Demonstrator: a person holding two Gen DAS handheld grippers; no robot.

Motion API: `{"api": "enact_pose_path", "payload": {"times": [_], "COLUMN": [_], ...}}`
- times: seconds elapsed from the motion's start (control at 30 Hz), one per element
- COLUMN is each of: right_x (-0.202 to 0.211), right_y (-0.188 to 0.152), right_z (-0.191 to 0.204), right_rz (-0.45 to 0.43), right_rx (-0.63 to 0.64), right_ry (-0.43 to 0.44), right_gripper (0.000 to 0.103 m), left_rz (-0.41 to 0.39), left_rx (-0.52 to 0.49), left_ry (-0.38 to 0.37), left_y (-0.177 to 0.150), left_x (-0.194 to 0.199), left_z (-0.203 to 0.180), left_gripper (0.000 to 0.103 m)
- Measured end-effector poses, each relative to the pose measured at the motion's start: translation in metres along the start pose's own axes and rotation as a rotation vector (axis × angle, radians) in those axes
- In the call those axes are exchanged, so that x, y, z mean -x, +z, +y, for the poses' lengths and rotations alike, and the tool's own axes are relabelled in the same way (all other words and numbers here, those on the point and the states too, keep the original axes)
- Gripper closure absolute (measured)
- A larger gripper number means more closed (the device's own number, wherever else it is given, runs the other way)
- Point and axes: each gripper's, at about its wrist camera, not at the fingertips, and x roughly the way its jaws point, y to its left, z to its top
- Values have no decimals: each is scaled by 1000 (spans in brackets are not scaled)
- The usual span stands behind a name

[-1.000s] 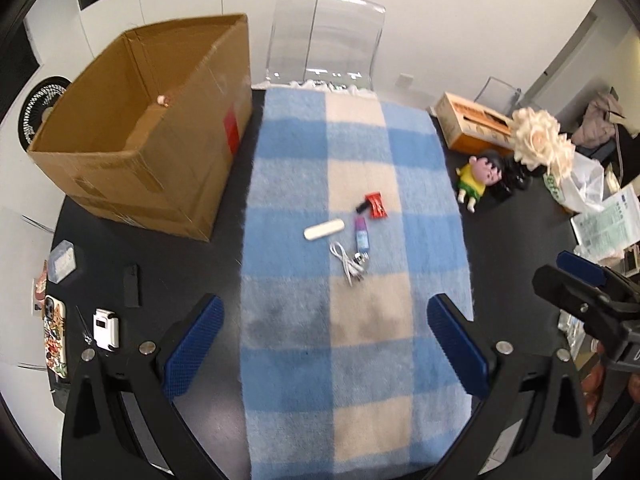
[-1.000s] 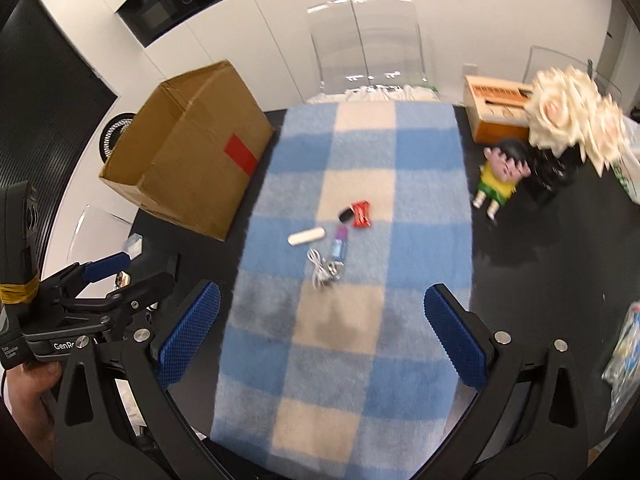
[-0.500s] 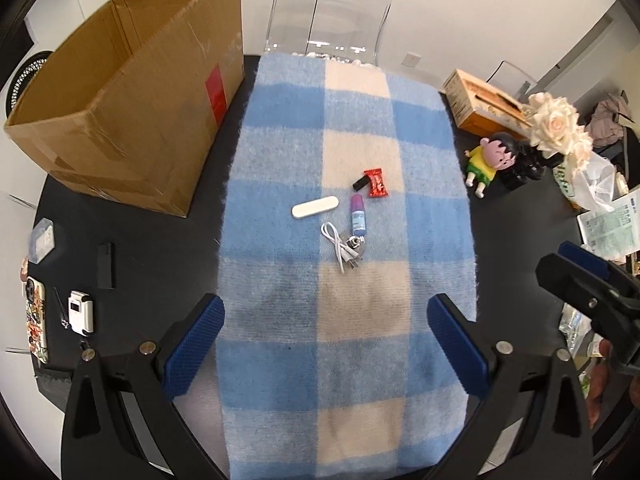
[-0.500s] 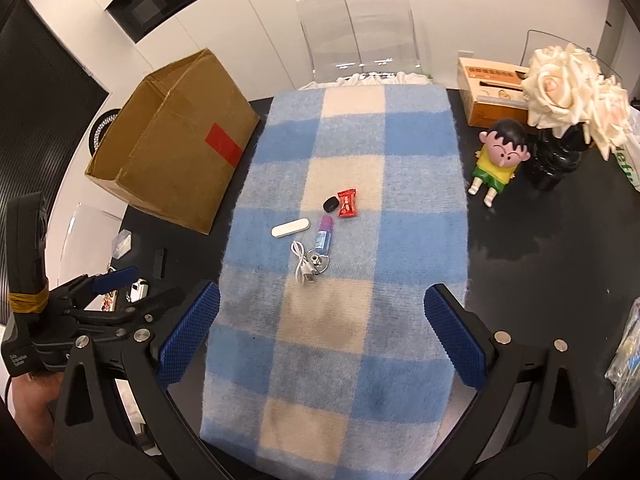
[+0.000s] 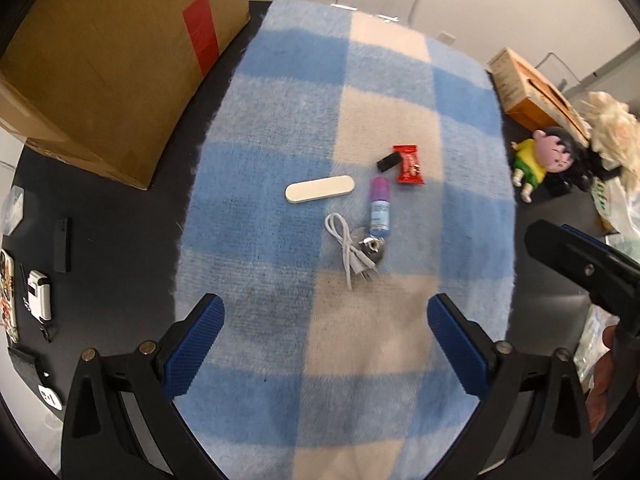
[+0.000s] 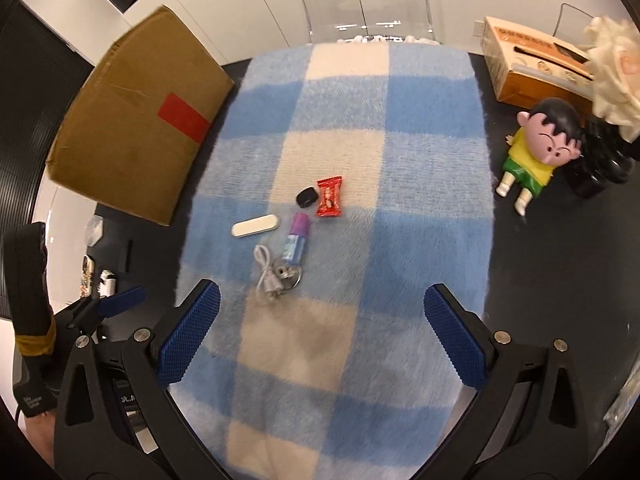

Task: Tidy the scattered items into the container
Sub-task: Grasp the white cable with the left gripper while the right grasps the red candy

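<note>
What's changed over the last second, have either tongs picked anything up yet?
No. Both tongs, left and right, have moved in closer to the little pile on the blanket, still wide open and empty. The white stick, cable, purple tube, red wrapper and small black piece lie where they were, as does the cardboard box.

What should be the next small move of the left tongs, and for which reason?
Probably lower the left tongs toward the white cable, the nearest item. Both tongs are open and empty, and all the small items lie on the checked blanket; none is seen in the cardboard box.
</note>
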Motion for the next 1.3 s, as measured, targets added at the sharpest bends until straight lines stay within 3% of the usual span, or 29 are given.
{"api": "enact_pose_path", "payload": {"times": [0.23, 0.3, 0.37, 0.47, 0.6, 0.67, 0.7, 0.9, 1.07, 1.17, 1.3], "right_x": [-43, -53, -63, -77, -90, -96, -99, -119, -135, -142, -142], "right_y": [22, 27, 32, 38, 45, 48, 50, 58, 59, 57, 57], "right_z": [-14, -15, -17, -19, -21, -21, -21, -18, -9, -1, 2], "right_rz": [47, 50, 60, 69, 73, 76, 77, 101, 125, 127, 121], "right_rx": [17, 37, 50, 64, 75, 82, 87, 88, 115, 152, 186], "right_ry": [-7, -13, -10, -4, 4, 5, 4, -7, -11, -39, -81], "right_gripper": [7, 11, 13, 20, 20, 20, 21, 29, 32, 40, 73], "left_rz": [28, 23, 35, 53, 62, 65, 67, 48, 84, 81, 80], "left_rx": [41, 57, 66, 68, 70, 77, 82, 118, 149, 128, 150], "left_ry": [-9, 1, 7, -2, -5, -3, -2, -27, -47, -43, -63], "left_y": [6, 8, 11, 15, 19, 21, 23, 32, 30, 29, 27], "left_x": [-39, -44, -52, -62, -71, -75, -77, -78, -90, -90, -90], "left_z": [-1, 0, -1, -4, -8, -8, -8, -5, 4, 3, 10], "left_gripper": [2, 12, 32, 38, 38, 48, 59, 67, 78, 86, 92]}}
